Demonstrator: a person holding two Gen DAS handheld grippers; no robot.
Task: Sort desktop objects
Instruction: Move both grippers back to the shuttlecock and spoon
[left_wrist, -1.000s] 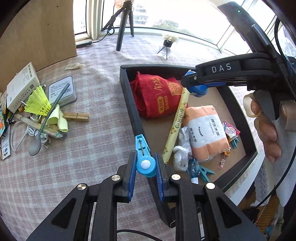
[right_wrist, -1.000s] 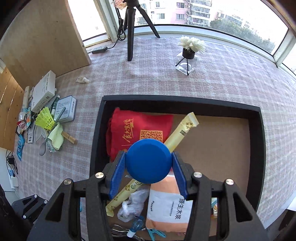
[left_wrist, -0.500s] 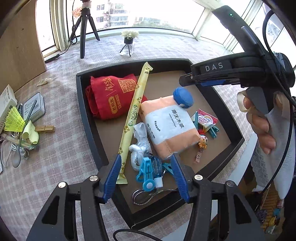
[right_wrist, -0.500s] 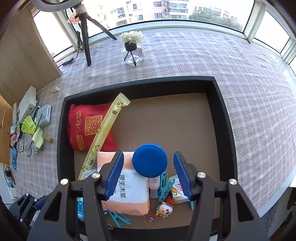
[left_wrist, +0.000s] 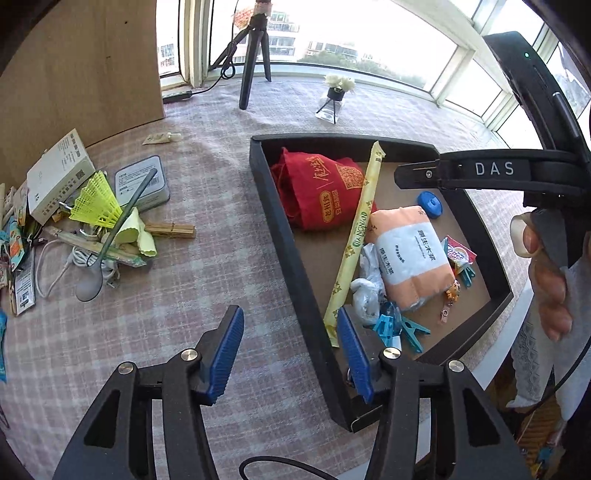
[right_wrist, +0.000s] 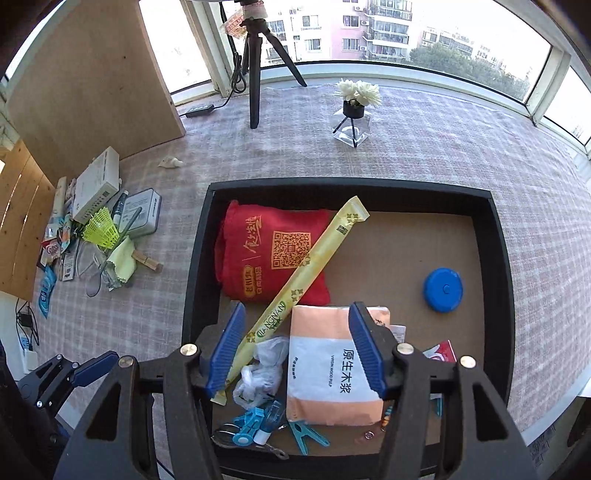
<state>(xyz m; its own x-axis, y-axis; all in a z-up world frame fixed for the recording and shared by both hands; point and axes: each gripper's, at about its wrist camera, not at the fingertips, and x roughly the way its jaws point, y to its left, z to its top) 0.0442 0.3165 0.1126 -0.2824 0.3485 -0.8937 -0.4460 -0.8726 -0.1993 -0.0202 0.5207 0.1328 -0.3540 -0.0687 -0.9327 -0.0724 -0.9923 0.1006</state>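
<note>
Black tray (right_wrist: 199, 258) has a red bag (right_wrist: 273, 254), tissue pack (right_wrist: 332, 369), blue cap (right_wrist: 443, 290) and clips inside. Right gripper (right_wrist: 295, 350) gapes wide and empty; left gripper (left_wrist: 290, 354) is closing a bit, gripping nothing.

My left wrist view looks steeply down from above tablecloth (left_wrist: 229, 280), just left of black tray (left_wrist: 286, 240), facing window. My right wrist view sits directly over tray (right_wrist: 194, 277), also steeply down, same heading, close above contents. Both share tray, red bag (left_wrist: 317, 192) (right_wrist: 273, 251), clutter pile (left_wrist: 92, 218) (right_wrist: 99, 236), tripod (left_wrist: 253, 66) (right_wrist: 255, 74), flower vase (left_wrist: 334, 96) (right_wrist: 354, 110).
</note>
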